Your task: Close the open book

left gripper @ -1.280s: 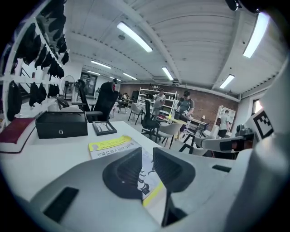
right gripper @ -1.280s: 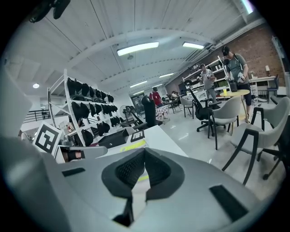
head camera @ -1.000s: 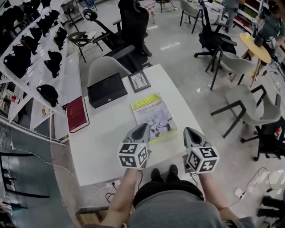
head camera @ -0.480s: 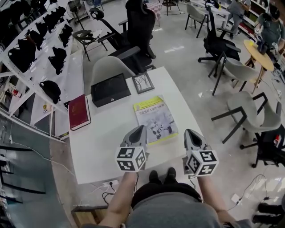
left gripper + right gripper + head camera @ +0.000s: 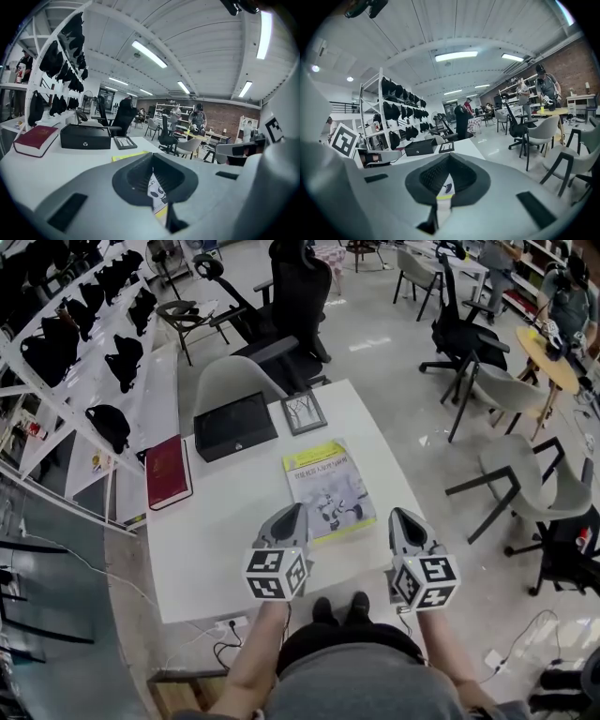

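The closed book (image 5: 328,488) is laid just ahead, between the left gripper (image 5: 292,517) and right gripper (image 5: 401,518); both jaw pairs are pressed together, empty.

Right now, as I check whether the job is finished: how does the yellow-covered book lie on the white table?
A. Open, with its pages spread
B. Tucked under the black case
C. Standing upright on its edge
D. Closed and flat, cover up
D: in the head view the yellow-covered book lies flat on the white table, a single closed rectangle showing its printed cover, apart from the black case.
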A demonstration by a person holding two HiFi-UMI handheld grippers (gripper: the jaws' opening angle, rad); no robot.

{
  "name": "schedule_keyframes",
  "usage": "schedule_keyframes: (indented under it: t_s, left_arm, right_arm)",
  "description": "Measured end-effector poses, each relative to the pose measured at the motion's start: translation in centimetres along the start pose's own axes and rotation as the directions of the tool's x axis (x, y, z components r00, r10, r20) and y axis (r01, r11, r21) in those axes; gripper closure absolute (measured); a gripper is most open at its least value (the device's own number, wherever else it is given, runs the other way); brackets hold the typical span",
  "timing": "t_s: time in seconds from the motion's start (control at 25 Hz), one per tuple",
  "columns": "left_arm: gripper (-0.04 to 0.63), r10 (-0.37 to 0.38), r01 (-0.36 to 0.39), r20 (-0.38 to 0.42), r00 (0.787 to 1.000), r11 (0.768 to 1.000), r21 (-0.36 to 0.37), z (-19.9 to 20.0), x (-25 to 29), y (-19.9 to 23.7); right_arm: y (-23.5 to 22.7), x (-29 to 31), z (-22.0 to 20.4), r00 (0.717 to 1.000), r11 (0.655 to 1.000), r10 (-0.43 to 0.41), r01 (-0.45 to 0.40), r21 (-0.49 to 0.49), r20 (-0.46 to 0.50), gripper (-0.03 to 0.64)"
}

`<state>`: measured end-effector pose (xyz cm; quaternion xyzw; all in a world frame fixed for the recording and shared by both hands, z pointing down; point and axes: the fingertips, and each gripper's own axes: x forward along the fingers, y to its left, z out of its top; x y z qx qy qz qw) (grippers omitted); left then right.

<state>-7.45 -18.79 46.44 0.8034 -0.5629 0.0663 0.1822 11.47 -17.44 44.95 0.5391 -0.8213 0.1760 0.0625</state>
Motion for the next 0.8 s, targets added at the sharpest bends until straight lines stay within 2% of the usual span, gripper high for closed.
schedule_keyframes:
  t_s: [0.8]
  left_arm:
    - [0.588,0.02,-0.02,0.002,1.0,0.999,0.028,-0.31,-0.18,0.16]
  right_arm:
    - [0.2,0.17,0.08,1.0,0.999,0.018,-0.018,-0.029,0.007,0.614]
